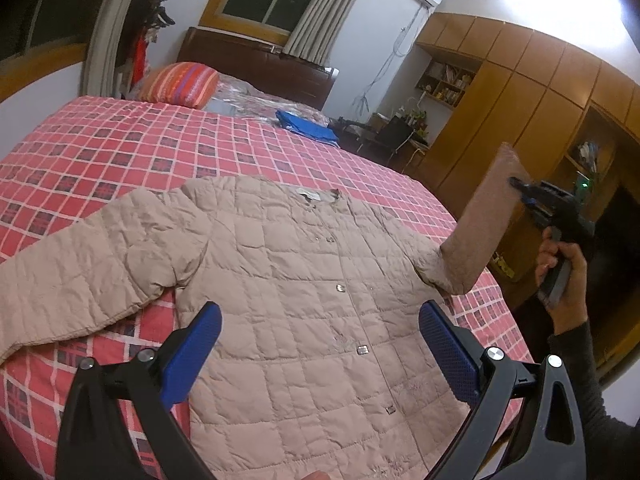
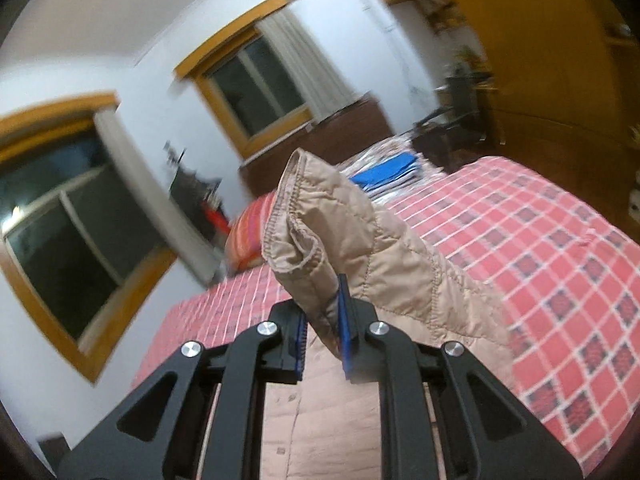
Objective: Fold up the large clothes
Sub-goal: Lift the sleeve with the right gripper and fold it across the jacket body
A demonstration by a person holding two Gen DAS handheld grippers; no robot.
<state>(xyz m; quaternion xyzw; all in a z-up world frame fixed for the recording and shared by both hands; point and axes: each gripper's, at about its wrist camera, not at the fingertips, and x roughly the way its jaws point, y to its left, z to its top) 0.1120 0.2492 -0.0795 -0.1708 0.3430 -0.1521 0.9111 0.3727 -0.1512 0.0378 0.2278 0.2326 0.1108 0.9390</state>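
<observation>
A beige quilted jacket [image 1: 304, 304] lies front up on the red checked bed [image 1: 120, 148], snaps down its middle, one sleeve [image 1: 80, 272] spread to the left. My left gripper [image 1: 320, 352] hovers open over the jacket's lower front, nothing between its blue pads. The other sleeve [image 1: 484, 224] is lifted off the bed at the right, its cuff pinched by my right gripper [image 1: 520, 190], held by a hand [image 1: 564, 276]. In the right wrist view the right gripper [image 2: 326, 320] is shut on the sleeve cuff [image 2: 316, 232], which stands up above the jaws.
A striped orange pillow [image 1: 180, 84] and a folded blue cloth [image 1: 308, 124] on plastic-wrapped items lie at the head of the bed. Wooden wardrobes [image 1: 532, 112] and a desk with a chair [image 1: 396, 136] stand right of the bed. The bed's right edge runs under the raised sleeve.
</observation>
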